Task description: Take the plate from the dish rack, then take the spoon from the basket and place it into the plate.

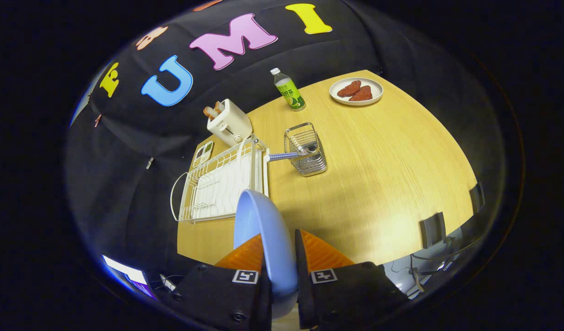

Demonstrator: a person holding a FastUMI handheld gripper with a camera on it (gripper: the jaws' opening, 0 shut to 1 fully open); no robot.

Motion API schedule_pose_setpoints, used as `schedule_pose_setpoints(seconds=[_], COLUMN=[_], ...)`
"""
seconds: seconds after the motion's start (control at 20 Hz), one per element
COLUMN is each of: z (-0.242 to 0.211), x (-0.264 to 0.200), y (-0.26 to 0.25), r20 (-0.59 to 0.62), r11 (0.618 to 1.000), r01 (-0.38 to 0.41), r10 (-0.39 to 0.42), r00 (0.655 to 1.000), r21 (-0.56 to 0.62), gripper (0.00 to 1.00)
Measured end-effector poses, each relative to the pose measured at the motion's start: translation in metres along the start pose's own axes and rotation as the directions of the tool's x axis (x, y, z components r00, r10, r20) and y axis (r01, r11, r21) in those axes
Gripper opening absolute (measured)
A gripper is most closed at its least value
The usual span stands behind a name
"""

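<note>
Fingers of the gripper [278, 250] are closed on the rim of a pale blue plate [263, 230], which is held on edge between them, one finger pressed to each face. The plate is carried above the near part of a light wooden table [378, 184], apart from the dish rack. A white wire dish rack [220, 184] is seen lying on the table just beyond the plate, and the remaining things are placed relative to it. Just beside the rack's far right corner a metal wire basket [306, 149] is stood upright, and a spoon [286, 156] with a blue-and-white patterned handle is lodged in it, bowl inside and handle tilted out toward the rack, its tip close to the rack's rim. Behind the rack's far end a cream toaster [229, 122] is set, with browned toast [213, 110] poking from its slots. A small flat device [203, 153] is laid between the toaster and the rack; what it is cannot be told. Farther back from the rack a green-labelled bottle [289, 90] with a white cap is stood, and well beyond the basket a white plate [356, 91] with two reddish-brown pieces of food [355, 90] is placed near the table's far edge.
</note>
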State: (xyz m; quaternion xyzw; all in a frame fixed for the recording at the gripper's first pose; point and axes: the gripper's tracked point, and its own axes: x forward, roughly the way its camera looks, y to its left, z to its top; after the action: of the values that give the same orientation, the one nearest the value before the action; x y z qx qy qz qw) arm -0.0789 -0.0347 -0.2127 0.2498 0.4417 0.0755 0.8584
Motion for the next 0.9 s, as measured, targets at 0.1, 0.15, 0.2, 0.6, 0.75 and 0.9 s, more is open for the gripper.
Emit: schedule_pose_setpoints(seconds=[0.1, 0.15, 0.2, 0.6, 0.75, 0.9], z=[0.008, 0.013, 0.017, 0.014, 0.007, 0.019], x=[0.021, 0.032, 0.042, 0.094, 0.097, 0.098], y=[-0.026, -0.040, -0.051, -0.090, -0.094, -0.108], r20=[-0.012, -0.023, -0.035, -0.143, -0.179, -0.150], r11=[1.000, 1.000, 1.000, 0.996, 0.993, 0.990], r01=[0.005, 0.016, 0.023, -0.041, -0.088, -0.076], r10=[-0.005, -0.016, -0.023, 0.029, 0.074, 0.057], r00=[1.000, 1.000, 0.999, 0.989, 0.981, 0.987], r21=[-0.006, -0.006, -0.005, -0.080, -0.074, -0.118], gripper=[0.27, 0.27, 0.27, 0.28, 0.28, 0.34])
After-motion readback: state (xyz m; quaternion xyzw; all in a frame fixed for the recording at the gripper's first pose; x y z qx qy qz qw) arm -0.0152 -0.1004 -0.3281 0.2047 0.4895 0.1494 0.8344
